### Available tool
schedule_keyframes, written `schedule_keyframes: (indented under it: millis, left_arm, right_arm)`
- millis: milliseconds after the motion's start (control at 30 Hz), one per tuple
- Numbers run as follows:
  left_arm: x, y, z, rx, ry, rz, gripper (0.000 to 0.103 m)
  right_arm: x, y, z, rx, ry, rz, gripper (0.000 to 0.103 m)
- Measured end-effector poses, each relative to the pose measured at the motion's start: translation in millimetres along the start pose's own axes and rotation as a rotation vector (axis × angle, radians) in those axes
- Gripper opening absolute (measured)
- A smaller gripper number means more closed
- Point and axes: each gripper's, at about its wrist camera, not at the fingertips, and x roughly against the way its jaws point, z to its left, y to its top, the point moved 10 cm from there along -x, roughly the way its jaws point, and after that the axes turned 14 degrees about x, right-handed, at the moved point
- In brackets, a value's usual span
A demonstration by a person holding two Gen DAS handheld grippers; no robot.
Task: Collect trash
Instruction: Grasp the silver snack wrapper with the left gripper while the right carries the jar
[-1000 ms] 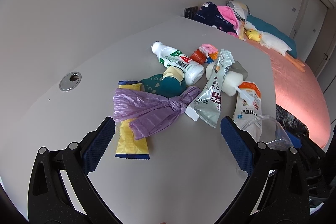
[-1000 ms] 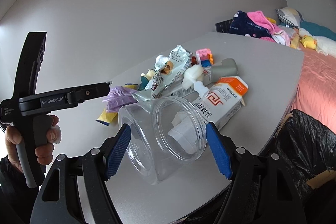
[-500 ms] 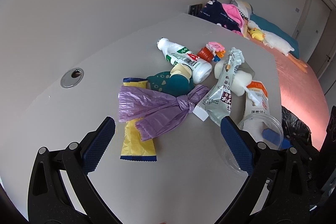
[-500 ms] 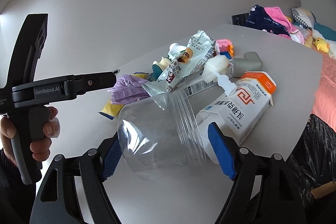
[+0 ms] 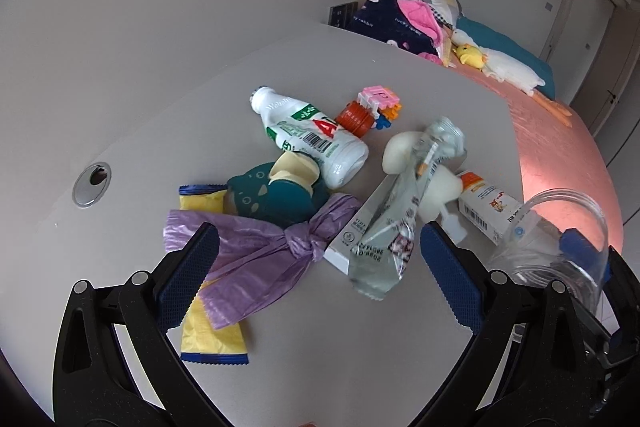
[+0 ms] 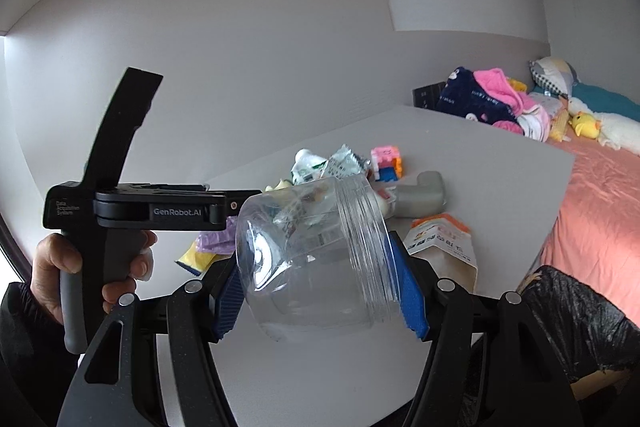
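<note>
My right gripper is shut on a clear plastic jar, held on its side above the table; the jar also shows at the right of the left wrist view. My left gripper is open and empty, low over a trash pile: a knotted purple bag, a yellow wrapper, a silver snack pouch, a white drink bottle and a small carton. A black-lined trash bin sits below the table's right edge.
A teal plush toy, pink toy blocks, a red cap and a white pump bottle lie in the pile. A cable hole is at the left. A pink bed with clothes and plush toys lies beyond.
My right gripper has lifted the clear jar off the table and tilted it on its side. My left gripper has moved closer to the pile, still open.
</note>
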Motion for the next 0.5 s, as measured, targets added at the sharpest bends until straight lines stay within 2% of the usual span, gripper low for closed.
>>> schedule_keyframes:
  millis: [167,433,500]
  left_arm:
    - [-13,-1,-19,-0.053,-0.003,-0.006,0.097]
    - [-20,-28,-49,-0.223,0.008,-0.004,0.096]
    - [-24,-33,-54,-0.256,0.02,-0.001,0.088]
  right_arm:
    - [17,0,-24,-0.032,-0.058,-0.024,0.066]
    - [28,-7,-52,-0.086,-0.107,-0.029,0.066]
    - [30,-9,-55,-0.093,-0.111,-0.028,0.066]
